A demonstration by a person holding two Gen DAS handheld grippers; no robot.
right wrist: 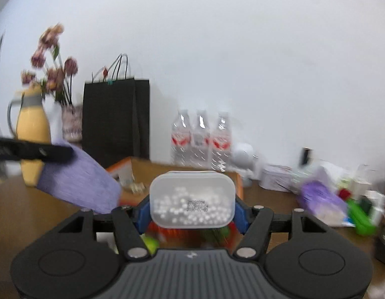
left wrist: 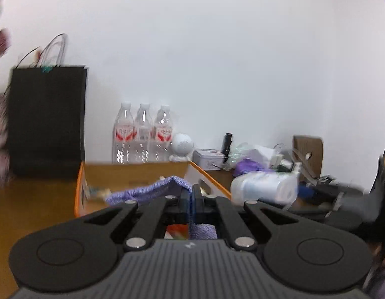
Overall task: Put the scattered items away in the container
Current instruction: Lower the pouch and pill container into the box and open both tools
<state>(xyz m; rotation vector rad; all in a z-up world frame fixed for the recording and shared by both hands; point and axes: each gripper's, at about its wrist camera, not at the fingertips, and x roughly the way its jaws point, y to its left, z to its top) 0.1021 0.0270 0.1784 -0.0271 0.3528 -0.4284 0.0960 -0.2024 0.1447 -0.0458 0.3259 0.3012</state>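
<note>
Above the open box [left wrist: 132,174], left claw [left wrist: 191,194] pinching purple cloth [left wrist: 152,189], right claw [right wrist: 192,209] clamping tub [right wrist: 192,199]

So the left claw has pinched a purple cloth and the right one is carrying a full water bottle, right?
Not quite. The right gripper carries a small clear plastic box of white beads, not a water bottle; the right wrist view shows it. The left gripper does pinch the purple cloth.
</note>
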